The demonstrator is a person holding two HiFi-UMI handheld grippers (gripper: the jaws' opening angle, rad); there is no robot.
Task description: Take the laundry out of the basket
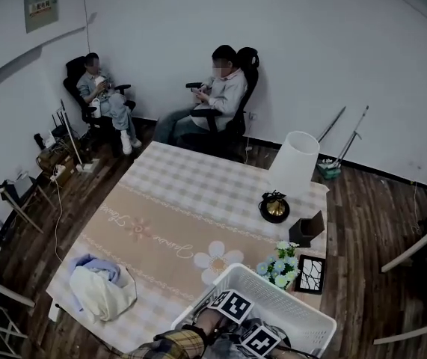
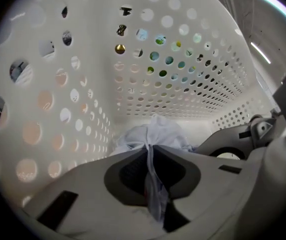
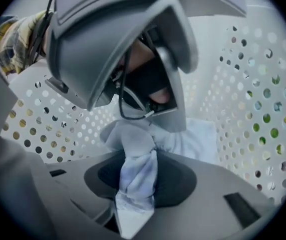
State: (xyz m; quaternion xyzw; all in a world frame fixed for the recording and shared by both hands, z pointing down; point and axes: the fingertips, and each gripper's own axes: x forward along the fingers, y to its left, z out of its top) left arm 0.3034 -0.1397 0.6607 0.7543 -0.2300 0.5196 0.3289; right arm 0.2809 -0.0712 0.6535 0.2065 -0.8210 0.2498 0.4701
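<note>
Inside basket (image 2: 57, 134) | left gripper (image 2: 150, 156), right gripper (image 3: 138, 161): jaws clamped on white garment (image 2: 155, 131) | pinched folds run along jaws

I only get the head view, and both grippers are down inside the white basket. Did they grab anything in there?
Observer: Yes. The left gripper is shut on a pale cloth, bunched between its jaws.
Operator: What about the other one?
Observer: The right gripper is shut on a fold too. It looks like the same pale cloth, right beside the left gripper.
Operator: Is there more laundry under it?
Observer: I see only that cloth on the floor of the basket; the grippers hide part of the floor.
</note>
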